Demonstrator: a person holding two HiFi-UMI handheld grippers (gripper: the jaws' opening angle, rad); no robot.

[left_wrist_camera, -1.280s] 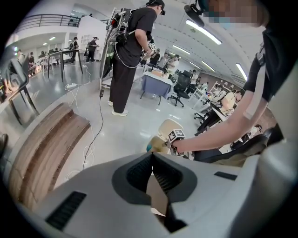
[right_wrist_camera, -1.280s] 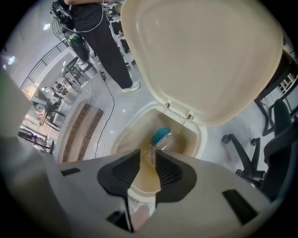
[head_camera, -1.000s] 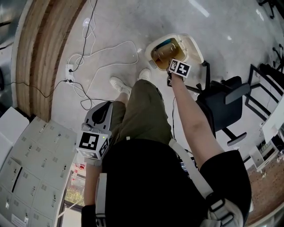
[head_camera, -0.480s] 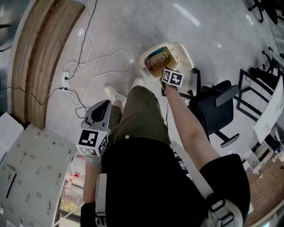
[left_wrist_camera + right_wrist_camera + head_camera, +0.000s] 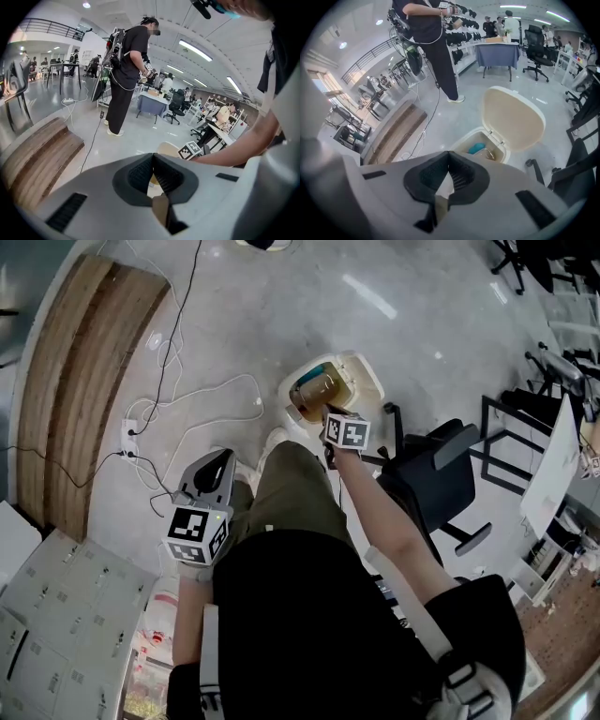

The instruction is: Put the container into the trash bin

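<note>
The cream trash bin (image 5: 366, 371) stands on the floor with its lid (image 5: 513, 117) swung open. Inside it lie a clear container (image 5: 489, 153) and something blue (image 5: 476, 148). My right gripper (image 5: 449, 155) hangs above the bin's near side with its jaws shut and nothing between them; in the head view its marker cube covers the right gripper (image 5: 336, 424) at the bin's rim. My left gripper (image 5: 153, 157) is shut and empty. The left gripper (image 5: 221, 463) is held low by the person's left leg, away from the bin (image 5: 167, 149).
A black office chair (image 5: 436, 479) stands just right of the bin. White cables (image 5: 202, 395) and a power strip (image 5: 129, 437) trail over the floor to the left, next to a wooden platform (image 5: 70, 381). Another person (image 5: 431, 33) stands beyond the bin, with desks and chairs behind.
My right gripper has lifted away from the bin's opening and drawn back toward the person. The left gripper rose a little. The bin's lid stays open.
</note>
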